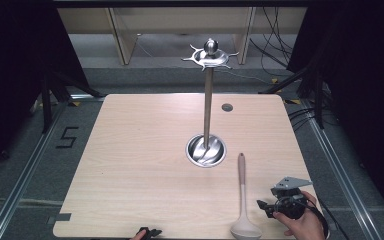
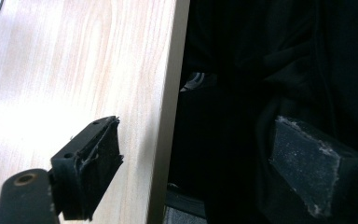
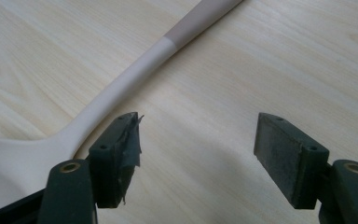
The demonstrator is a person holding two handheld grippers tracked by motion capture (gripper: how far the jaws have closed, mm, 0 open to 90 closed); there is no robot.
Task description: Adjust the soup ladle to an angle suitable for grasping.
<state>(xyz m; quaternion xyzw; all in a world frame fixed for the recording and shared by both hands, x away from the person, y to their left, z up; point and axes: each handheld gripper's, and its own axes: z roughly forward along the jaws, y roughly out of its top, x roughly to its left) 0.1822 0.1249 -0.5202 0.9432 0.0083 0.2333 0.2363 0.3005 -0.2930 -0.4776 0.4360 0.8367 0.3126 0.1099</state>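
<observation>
Ladle (image 1: 243, 200) lying flat on the wooden table (image 1: 140, 165), cream bowl toward the near edge, tan handle running away toward the steel utensil stand (image 1: 207, 100). Right gripper (image 1: 266, 208) just beside it, off the bowl's right side, jaws spread wide and gripping nothing. Seen along that gripper's own jaws: bowl and neck of the ladle (image 3: 121, 88) right next to the left jaw, outside the gap, bare tabletop between the pads (image 3: 279, 154). Can't tell if that jaw touches the bowl or just sits over it. Left gripper (image 1: 149, 232) barely peeking over the near table edge, well apart from the ladle. Jaws wide apart there too, one over the wood, the other past the edge against dark cloth.
</observation>
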